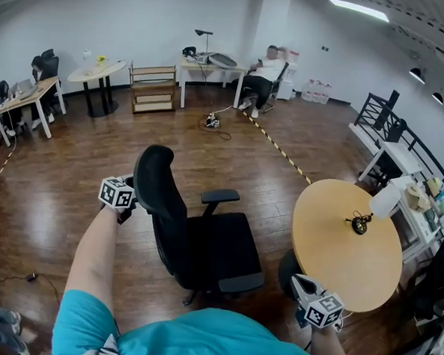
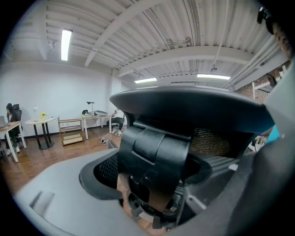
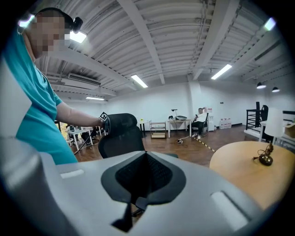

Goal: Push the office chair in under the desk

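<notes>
A black office chair (image 1: 203, 239) stands mid-floor, its seat turned toward the round wooden desk (image 1: 346, 240) at the right. My left gripper (image 1: 123, 198) is at the back of the chair's headrest (image 1: 156, 178). In the left gripper view the headrest (image 2: 184, 108) and its black bracket (image 2: 156, 156) fill the picture, and the left gripper (image 2: 152, 184) is shut on that bracket. My right gripper (image 1: 297, 281) hangs low beside the desk's near edge, apart from the chair. In its own view the right gripper (image 3: 138, 203) is shut and holds nothing, with the chair (image 3: 120, 136) ahead and the desk (image 3: 253, 166) to the right.
A small brass object (image 1: 360, 223) sits on the desk. White shelving (image 1: 408, 199) stands to the right. Striped floor tape (image 1: 276, 146) runs toward a person seated at a far desk (image 1: 266, 74). A cable (image 1: 214, 122), a wooden rack (image 1: 152, 86) and a round table (image 1: 97, 71) lie beyond.
</notes>
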Demonstrator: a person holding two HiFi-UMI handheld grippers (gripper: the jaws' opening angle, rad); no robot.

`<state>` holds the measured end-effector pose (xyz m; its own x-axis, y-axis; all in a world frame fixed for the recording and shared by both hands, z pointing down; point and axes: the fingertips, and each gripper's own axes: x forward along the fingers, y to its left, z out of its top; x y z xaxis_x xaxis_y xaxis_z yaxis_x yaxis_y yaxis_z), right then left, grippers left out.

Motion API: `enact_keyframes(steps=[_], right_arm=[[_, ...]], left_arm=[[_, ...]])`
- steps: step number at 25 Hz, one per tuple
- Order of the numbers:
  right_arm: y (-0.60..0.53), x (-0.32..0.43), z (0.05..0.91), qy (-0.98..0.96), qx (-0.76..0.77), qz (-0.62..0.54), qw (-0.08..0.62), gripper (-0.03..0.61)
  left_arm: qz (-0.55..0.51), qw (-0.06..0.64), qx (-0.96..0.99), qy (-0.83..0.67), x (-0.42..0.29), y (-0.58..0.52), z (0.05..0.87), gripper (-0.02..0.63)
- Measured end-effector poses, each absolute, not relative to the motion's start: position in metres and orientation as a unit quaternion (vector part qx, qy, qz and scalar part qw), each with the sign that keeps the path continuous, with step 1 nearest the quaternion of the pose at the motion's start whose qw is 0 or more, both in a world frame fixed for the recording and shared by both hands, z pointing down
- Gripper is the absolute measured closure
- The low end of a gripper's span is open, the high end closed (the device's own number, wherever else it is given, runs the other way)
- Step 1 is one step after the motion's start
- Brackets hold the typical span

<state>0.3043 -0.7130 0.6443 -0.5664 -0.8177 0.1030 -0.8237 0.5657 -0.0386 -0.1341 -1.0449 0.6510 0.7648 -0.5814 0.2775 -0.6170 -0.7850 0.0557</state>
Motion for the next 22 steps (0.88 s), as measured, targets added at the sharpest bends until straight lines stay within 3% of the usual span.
enact_keyframes(steps=[6, 22], right_arm=[[-0.744, 0.313, 0.643, -0.887, 0.458, 0.045, 0.032, 0.578], [-0.795, 0.47, 0.617, -0.911, 0.408, 0.028, 0.056, 0.578]], left_arm=[[0.125, 0.07, 0.943, -0.3, -0.118, -1.075, 0.637, 0.265], [0.094, 0.062, 0.934, -0.339, 0.009, -1.082, 0.624, 0.258]])
